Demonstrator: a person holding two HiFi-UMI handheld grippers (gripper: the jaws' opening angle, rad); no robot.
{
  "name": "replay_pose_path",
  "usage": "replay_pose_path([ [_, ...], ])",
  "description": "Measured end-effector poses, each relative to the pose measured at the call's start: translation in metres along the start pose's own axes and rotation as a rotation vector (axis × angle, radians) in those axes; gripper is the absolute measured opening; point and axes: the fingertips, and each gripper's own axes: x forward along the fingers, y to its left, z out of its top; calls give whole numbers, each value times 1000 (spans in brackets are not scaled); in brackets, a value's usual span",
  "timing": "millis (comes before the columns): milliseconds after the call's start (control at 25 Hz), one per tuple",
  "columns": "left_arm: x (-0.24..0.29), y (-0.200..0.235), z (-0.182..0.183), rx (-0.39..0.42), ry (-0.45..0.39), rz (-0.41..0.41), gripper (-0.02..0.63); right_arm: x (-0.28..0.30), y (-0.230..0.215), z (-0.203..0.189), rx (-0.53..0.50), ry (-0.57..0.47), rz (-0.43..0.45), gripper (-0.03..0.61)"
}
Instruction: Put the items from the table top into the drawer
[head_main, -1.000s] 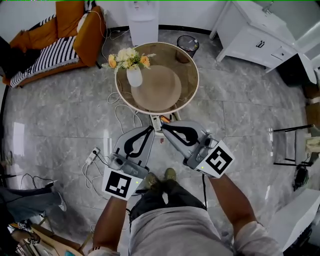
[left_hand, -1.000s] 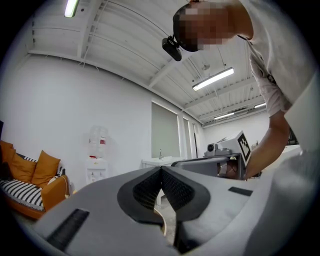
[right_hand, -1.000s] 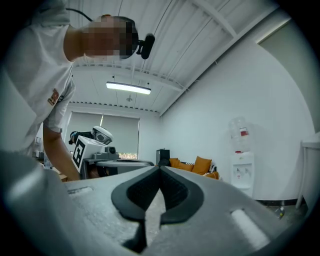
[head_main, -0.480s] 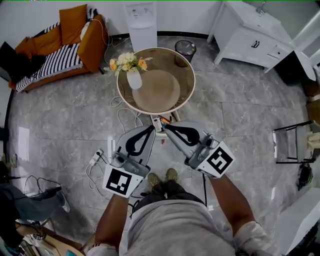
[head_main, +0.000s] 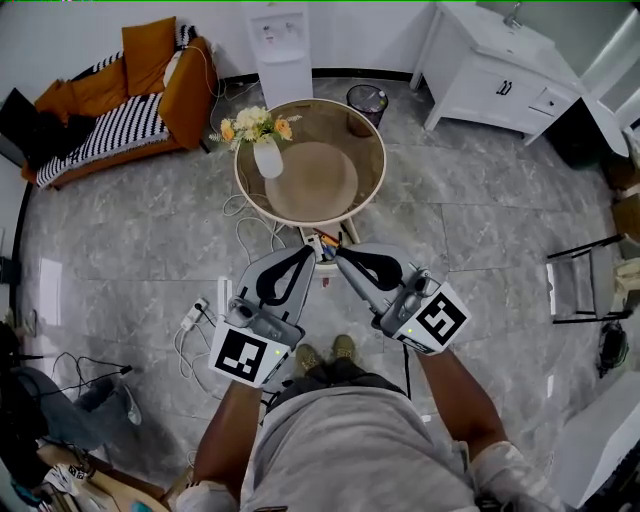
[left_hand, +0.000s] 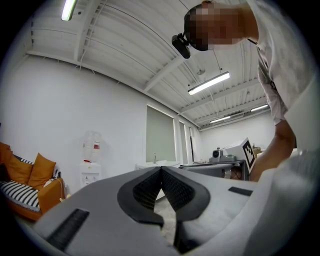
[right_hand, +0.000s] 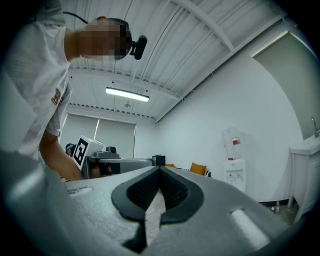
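Grey marble floor, round table (head_main: 372, 190) bearing only a flower vase (head_main: 268, 156): left gripper (head_main: 311, 250) and right gripper (head_main: 338, 254), both closed tight on nothing, sit level at its drawer (head_main: 321, 240), likely to push it.

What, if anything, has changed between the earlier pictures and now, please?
Only slightly: the left tool drifted a little up the head view, while the right tool barely shifted. Nothing was taken hold of or let go. Both stay shut and empty, tips side by side near the round table; the vase stays on it.
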Motion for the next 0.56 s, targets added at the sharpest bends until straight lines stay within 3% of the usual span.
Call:
replay_pose_path([
  [560,-15,-11,11,-4,-18,-12,0,-9,16,13,-31,9,-6,-2],
])
